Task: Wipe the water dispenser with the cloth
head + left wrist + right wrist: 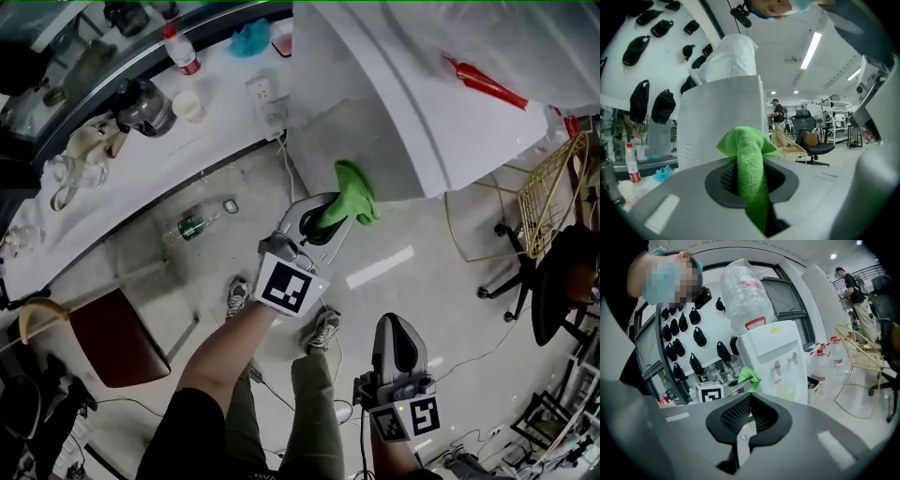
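Two grippers were in view, but only one carried anything. The left gripper (330,223) had its fingers clamped on a green cloth (354,195). A strip of the cloth was pinched between them and a bunched end stuck out past the tips. That end lay at the side panel of the white water dispenser (422,112), low down near the panel's edge in the head view. No view settled whether it pressed on the surface or sat just beside it. The right gripper (397,328) was nearer the person and well apart from the dispenser. Its fingers were together with nothing between them.

The cloth was picked up and brought to the machine, so the fetching part looked done. The wiping itself seemed to be at its start or in an early pass on that one side. The panel showed no streak or damp mark to say how much had been covered. The front with its two taps (785,363) faced the right gripper view with no cloth on it. By that reading the front and the top around the big bottle (743,291) were left to do. The cluttered worktop (216,103) beside the dispenser played no part.
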`<act>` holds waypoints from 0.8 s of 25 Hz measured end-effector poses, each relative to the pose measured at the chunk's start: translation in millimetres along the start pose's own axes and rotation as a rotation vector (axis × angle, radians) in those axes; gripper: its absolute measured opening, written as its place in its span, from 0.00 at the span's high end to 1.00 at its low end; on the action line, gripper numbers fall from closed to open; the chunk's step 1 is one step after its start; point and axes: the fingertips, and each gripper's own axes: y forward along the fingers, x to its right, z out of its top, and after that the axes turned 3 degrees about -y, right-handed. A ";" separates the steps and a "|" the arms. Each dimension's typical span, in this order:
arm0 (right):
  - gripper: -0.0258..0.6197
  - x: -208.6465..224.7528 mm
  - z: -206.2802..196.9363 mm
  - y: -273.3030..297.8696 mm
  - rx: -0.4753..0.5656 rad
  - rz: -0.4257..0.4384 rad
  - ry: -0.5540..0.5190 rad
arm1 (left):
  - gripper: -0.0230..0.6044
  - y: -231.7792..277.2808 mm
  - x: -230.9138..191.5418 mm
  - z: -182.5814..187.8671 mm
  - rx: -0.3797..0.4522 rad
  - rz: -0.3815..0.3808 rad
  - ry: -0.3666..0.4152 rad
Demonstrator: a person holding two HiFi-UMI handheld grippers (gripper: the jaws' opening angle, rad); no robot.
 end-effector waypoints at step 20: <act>0.95 -11.5 5.2 16.5 0.092 -0.151 0.108 | 0.88 57.8 -186.0 -18.4 -0.166 0.136 0.071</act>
